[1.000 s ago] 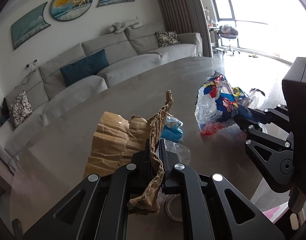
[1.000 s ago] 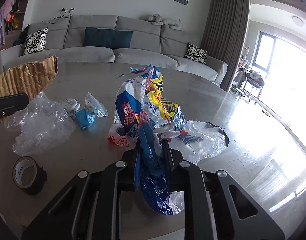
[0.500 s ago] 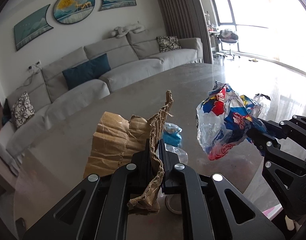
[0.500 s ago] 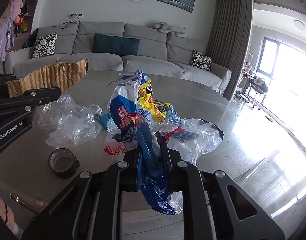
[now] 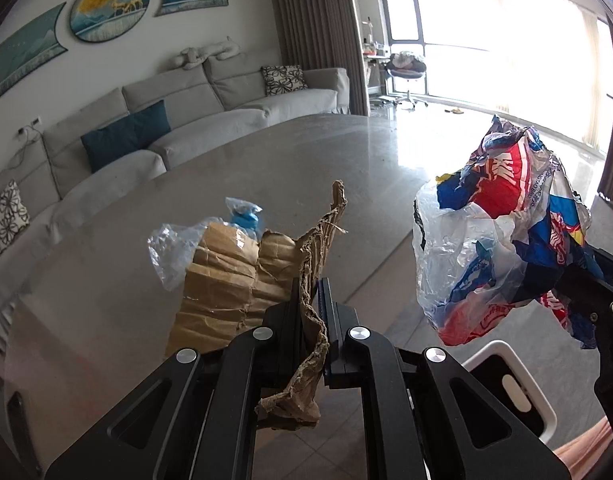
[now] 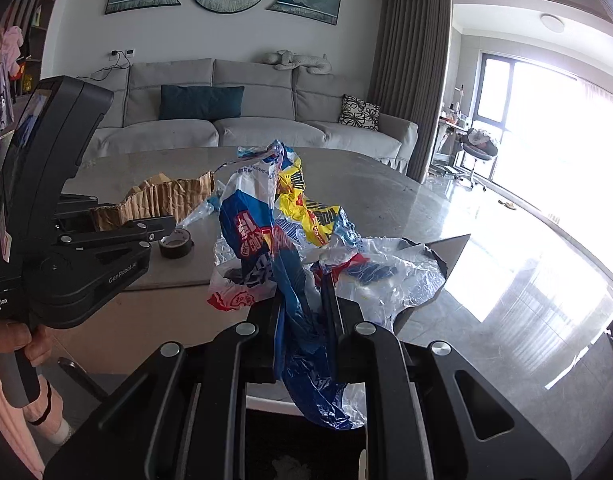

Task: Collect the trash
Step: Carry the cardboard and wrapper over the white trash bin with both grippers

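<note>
Two grips, both full. Your left gripper (image 5: 312, 300) pinches torn cardboard (image 5: 234, 280), held off table (image 5: 266, 152) edge. Your right gripper (image 6: 302, 308) clamps crumpled bags (image 6: 266, 232), blue, red, yellow and clear, hanging in air past table edge. Tape roll (image 6: 176, 243), clear bag (image 5: 170, 248) and blue scrap (image 5: 244, 216) lie on table beyond cardboard. White-rimmed bin (image 5: 510, 392) sits below, near bags.
</note>
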`<state>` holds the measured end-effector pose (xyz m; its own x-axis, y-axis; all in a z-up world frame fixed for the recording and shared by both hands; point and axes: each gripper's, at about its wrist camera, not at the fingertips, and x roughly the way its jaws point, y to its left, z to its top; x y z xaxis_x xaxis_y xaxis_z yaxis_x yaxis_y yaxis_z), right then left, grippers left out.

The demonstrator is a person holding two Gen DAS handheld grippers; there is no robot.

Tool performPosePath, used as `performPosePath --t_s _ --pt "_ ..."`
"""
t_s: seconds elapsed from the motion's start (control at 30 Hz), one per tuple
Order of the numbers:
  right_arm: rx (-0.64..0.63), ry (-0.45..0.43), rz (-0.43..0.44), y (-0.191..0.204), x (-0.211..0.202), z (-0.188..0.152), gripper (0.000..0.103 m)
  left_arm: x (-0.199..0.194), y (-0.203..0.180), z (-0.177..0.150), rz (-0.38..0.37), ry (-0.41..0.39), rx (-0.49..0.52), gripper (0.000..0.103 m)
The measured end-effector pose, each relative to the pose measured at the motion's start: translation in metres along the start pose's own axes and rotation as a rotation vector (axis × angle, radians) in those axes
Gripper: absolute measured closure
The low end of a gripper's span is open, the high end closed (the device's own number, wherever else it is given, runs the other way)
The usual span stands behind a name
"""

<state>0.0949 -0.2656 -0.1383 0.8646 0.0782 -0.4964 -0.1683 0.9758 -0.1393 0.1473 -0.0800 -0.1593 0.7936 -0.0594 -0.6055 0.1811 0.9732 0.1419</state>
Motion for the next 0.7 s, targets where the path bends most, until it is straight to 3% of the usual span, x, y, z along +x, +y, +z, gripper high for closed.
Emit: performPosePath --t_s 0.3,0.7 --pt "0.12 0.126 -0.074 -0.011 -0.04 -0.068 0.086 -0.007 -0.066 -0.078 -0.141 0.15 0.073 0.094" --pt "0.209 0.152 -0.1 -0.02 -0.047 -0.089 0.086 -0.006 -0.1 -0.096 -0.195 0.199 0.162 0.094"
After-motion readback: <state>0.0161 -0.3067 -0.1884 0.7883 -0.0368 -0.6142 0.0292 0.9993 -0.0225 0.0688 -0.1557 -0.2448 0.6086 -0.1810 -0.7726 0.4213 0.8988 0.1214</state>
